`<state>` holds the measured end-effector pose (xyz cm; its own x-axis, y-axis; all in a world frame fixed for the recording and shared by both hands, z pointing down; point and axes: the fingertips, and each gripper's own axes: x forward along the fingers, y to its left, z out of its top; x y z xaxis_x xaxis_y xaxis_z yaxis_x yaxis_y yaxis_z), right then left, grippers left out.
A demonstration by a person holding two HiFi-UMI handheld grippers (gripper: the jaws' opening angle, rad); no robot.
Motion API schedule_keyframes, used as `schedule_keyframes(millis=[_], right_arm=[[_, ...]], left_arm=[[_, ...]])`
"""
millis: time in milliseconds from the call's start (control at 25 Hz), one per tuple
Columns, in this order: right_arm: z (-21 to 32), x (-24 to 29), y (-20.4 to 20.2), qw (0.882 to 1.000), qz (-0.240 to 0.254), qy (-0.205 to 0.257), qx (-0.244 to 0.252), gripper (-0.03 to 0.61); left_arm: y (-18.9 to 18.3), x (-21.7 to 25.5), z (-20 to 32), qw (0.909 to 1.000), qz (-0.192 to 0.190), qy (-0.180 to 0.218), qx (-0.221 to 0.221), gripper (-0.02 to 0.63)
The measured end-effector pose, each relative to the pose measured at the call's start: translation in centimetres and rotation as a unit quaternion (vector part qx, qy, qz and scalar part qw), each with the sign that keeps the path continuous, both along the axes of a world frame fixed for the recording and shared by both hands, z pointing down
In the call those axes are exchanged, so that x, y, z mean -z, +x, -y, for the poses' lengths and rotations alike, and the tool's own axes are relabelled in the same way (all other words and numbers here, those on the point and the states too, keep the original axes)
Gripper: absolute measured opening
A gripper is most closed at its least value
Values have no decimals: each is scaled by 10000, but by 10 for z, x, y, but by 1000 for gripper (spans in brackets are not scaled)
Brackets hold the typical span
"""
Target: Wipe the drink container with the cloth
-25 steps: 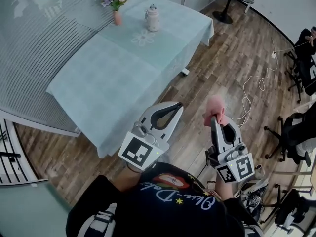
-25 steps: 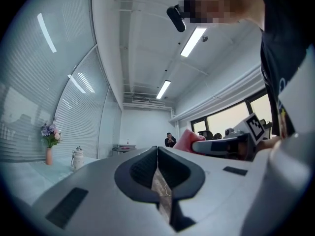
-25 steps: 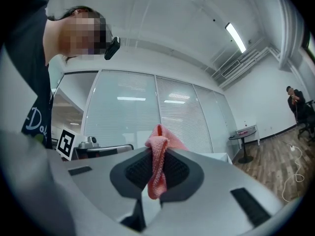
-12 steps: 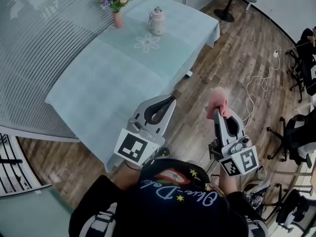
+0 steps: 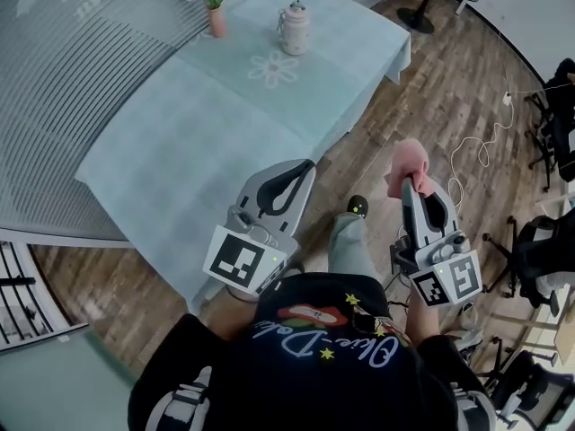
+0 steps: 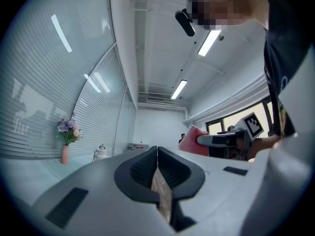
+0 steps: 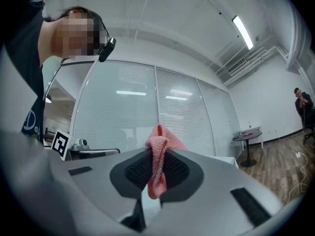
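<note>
Two tongs up, neither at the bottle yet. Left tongs [image 5: 308,163]: closed tip to tip with nothing between them, in its own view. Right tongs [image 5: 409,183]: clamped on the cloth [image 5: 406,160], a pink knit. A bunch pokes out past the tips and a tail hangs down between the jaws.

Bottle [image 5: 294,28] stands upright well ahead of both tongs, at the far end of the counter [image 5: 198,133]. It sits ahead and a bit right of the left tips and ahead-left of the right tips. Vase [image 5: 216,21] stands left of the bottle, apart from it. Left tips are over the near counter edge; right tips are off the counter, over the floor.

Handling, my read:
- Bottle looks rigid, smooth and pale, with a lid on top. Probably slick, and light if empty, so a sideways wipe could slide or tip it.
- Steady it with the left tongs across the body at mid-height, not the lid. They need to open first.
- Cloth is soft and limp. The grip on the fold looks adequate, and the protruding bunch is the wiping face.
- Can't tell lid details from here.
</note>
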<state>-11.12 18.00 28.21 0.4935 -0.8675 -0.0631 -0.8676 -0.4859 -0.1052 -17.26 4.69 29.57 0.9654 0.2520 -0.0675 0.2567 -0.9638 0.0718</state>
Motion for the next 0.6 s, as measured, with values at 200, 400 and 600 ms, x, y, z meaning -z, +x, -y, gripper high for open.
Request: schedule_keyframes(millis=[200, 400, 600], right_arm=[[20, -5, 40, 9996, -114, 81, 264, 25], [54, -14, 100, 9960, 68, 289, 843, 25], [86, -14, 163, 9895, 122, 298, 1410, 25]], left_arm=[[24, -8, 20, 9992, -48, -22, 392, 5], [69, -11, 45, 9953, 69, 131, 957, 5], [121, -2, 65, 9882, 142, 260, 1503, 5]])
